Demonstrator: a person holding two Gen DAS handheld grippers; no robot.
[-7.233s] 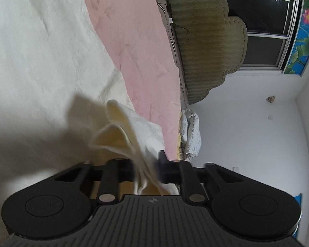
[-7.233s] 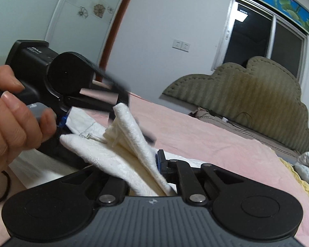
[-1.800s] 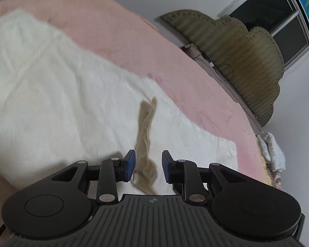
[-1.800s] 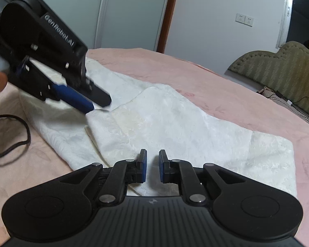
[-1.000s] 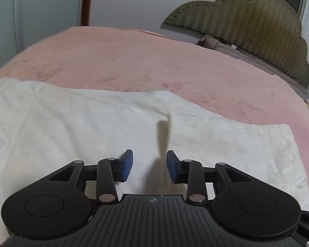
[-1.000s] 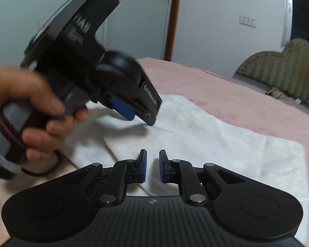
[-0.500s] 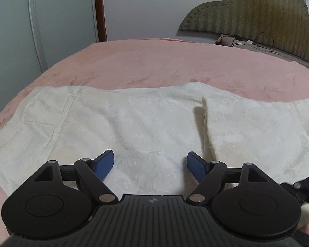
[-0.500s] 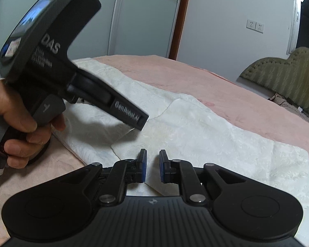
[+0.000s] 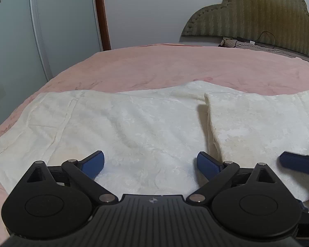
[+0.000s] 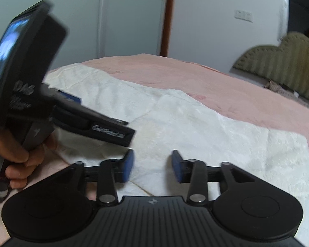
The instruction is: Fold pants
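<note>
Left wrist view is showing the left hand-held gripper (image 9: pixel 150 162) gaping wide, gripping nothing, over the pants (image 9: pixel 134 127) lying half-folded on the bed (image 9: pixel 175 65); the right hand-held gripper (image 10: pixel 152 165) is opening too. Released flap risks springing open, skewing the next fold.

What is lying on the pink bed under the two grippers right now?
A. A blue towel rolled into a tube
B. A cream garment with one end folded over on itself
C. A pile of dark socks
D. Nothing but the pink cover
B: the cream pants lie spread on the bed, and a folded layer overlaps them on the right, its edge casting a shadow.
</note>
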